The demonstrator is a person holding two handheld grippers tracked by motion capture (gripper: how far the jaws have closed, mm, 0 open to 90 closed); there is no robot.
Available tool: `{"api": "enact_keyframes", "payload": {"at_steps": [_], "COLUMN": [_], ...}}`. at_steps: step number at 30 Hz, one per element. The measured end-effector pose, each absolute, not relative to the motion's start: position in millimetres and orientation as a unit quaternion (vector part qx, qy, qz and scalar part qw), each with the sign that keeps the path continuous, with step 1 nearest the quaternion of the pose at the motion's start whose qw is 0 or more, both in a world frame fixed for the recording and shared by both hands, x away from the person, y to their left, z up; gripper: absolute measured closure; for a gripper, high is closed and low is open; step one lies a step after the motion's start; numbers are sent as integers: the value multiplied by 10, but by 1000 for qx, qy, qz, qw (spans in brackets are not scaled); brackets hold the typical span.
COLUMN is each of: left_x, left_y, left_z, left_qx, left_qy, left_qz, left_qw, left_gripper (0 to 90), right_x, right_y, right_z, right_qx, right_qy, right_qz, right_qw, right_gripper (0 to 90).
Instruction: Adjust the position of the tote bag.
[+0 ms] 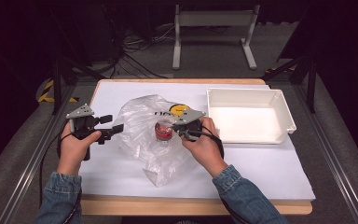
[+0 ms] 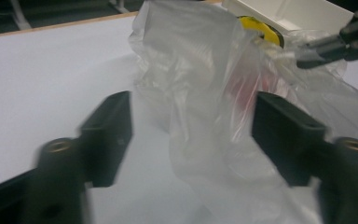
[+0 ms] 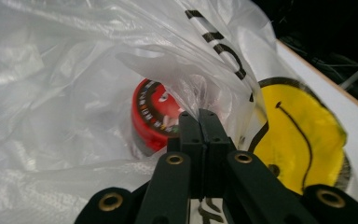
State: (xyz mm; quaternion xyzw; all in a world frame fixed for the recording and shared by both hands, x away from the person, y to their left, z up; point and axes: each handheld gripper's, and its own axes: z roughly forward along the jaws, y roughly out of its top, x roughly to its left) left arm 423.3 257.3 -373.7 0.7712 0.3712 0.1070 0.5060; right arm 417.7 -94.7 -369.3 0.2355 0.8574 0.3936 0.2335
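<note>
A crumpled clear plastic bag (image 1: 144, 135) lies mid-table with a yellow smiley face (image 3: 303, 135) printed on it. Inside it stands a small jar with a red lid (image 1: 163, 130), which the right gripper view shows through the film (image 3: 151, 114). My right gripper (image 1: 176, 127) sits at the bag's right side beside the jar. Its jaws (image 3: 199, 116) are pressed together on the thin bag film. My left gripper (image 1: 113, 124) is at the bag's left edge and stands open. A fold of the bag (image 2: 200, 70) hangs between its jaws (image 2: 193, 126) without being pinched.
A white tray (image 1: 279, 100) stands at the table's right rear. White paper (image 1: 261, 172) covers the wooden tabletop. A white metal frame (image 1: 214, 21) stands on the floor beyond the table.
</note>
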Motion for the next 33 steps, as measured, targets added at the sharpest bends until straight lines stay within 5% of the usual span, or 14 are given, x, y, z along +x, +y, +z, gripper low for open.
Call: {"api": "enact_keyframes", "payload": {"at_steps": [4, 6, 19, 33], "left_x": [4255, 4267, 4512, 4733], "left_y": [2535, 2492, 2433, 2355], "left_z": [-3750, -3753, -3882, -4161], "left_qx": [782, 782, 757, 783], "left_qy": [349, 346, 384, 409], "left_qz": [107, 114, 153, 134], "left_qw": [505, 506, 507, 450], "left_gripper": [819, 896, 900, 900], "right_x": [4238, 4266, 4539, 4683], "right_y": [-991, -995, -1055, -1123], "right_z": [-3647, -3628, -3695, -3976], "right_qx": [240, 241, 266, 304], "right_qy": [849, 847, 840, 860], "right_qz": [404, 405, 389, 319], "right_qw": [243, 247, 270, 256], "right_gripper": [894, 893, 885, 882]}}
